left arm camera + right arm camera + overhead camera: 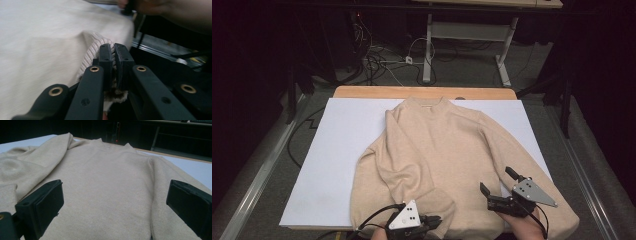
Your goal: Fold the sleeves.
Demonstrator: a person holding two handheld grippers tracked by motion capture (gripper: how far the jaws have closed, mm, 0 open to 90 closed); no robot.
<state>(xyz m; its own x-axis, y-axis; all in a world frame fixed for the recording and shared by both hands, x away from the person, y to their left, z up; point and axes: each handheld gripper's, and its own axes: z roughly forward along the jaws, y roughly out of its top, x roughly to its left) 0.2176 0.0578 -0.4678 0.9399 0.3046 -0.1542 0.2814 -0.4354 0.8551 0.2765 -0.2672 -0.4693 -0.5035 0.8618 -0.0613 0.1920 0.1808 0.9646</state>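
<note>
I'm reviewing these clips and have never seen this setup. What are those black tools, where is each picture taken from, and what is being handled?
A person holds a hand-held two-jaw gripper in each hand. The high view looks down on a white table with a beige sweater spread on it. The other two pictures come from cameras riding on each gripper. The left gripper is shut on the sweater's ribbed cuff. The right gripper hovers open over the sweater, holding nothing.

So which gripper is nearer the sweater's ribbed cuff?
Left. The left gripper is clamped on the ribbed cuff; the right gripper hovers open over the sweater's body, farther right.
</note>
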